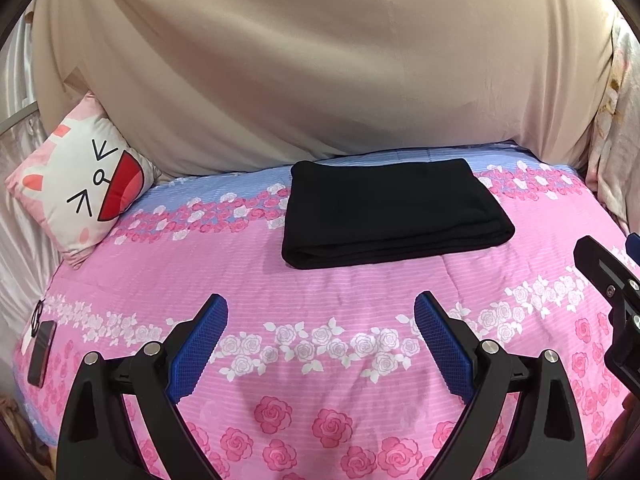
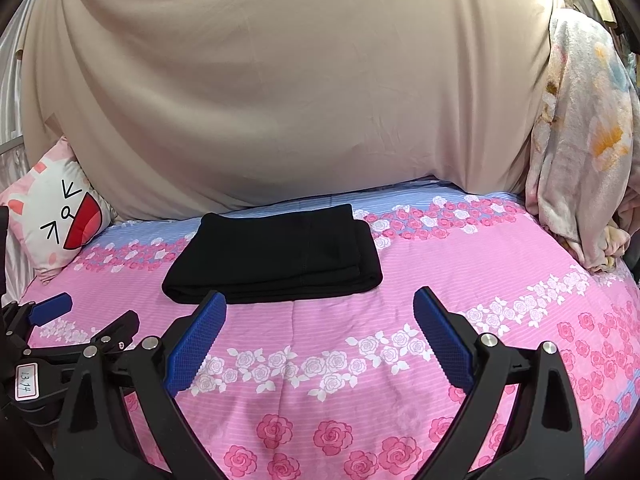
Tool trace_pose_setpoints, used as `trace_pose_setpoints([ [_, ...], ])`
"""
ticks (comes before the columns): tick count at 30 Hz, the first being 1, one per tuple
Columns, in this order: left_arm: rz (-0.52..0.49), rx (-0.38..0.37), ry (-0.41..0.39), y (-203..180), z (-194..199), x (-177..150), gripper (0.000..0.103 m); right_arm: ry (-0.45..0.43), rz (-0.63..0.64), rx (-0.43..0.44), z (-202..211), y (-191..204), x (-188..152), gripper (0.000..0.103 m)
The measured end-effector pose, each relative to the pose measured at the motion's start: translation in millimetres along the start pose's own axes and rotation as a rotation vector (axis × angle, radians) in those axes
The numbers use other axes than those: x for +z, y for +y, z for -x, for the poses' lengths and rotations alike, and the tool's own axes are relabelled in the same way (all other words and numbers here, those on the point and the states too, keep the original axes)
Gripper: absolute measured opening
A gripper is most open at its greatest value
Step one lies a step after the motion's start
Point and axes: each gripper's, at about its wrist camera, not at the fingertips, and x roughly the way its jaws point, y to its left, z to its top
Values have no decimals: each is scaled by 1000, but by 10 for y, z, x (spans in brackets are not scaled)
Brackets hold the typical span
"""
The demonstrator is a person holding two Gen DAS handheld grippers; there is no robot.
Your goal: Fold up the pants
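The black pants (image 1: 390, 212) lie folded into a flat rectangle on the pink floral bedspread (image 1: 320, 288), toward the far side of the bed. They also show in the right wrist view (image 2: 276, 258). My left gripper (image 1: 321, 312) is open and empty, held above the bedspread well short of the pants. My right gripper (image 2: 320, 308) is open and empty, its left fingertip just in front of the pants' near edge. The left gripper's blue pad (image 2: 52, 307) shows at the left of the right wrist view.
A cat-face cushion (image 1: 82, 184) leans at the back left. A beige sheet (image 1: 320, 60) hangs behind the bed. A floral blanket (image 2: 580, 152) hangs at the back right. A dark phone (image 1: 42, 352) lies near the bed's left edge.
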Motion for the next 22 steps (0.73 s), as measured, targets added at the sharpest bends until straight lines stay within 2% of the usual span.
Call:
trace_pose_setpoints([
  [4,-2,-24,-14,-9,-28,-21,93,6,-2,1,-20,1,-10,93],
  [6,26,-79,-12,24,-57,-40,93,11,-5,0,-37,-5,-22,93],
  [8,54,-95,-23,46,-72,-55,95,15,-6,-1,-52,-11,-36,93],
  [13,42,-52,-38,44,-120,-63,96,20,-6,-1,-68,-8,-50,93],
  [17,5,51,-34,19,-91,-67,96,21,-6,-2,-71,-8,-50,93],
  [22,-33,32,-44,-10,8,-111,96,24,-6,2,-76,1,-68,93],
])
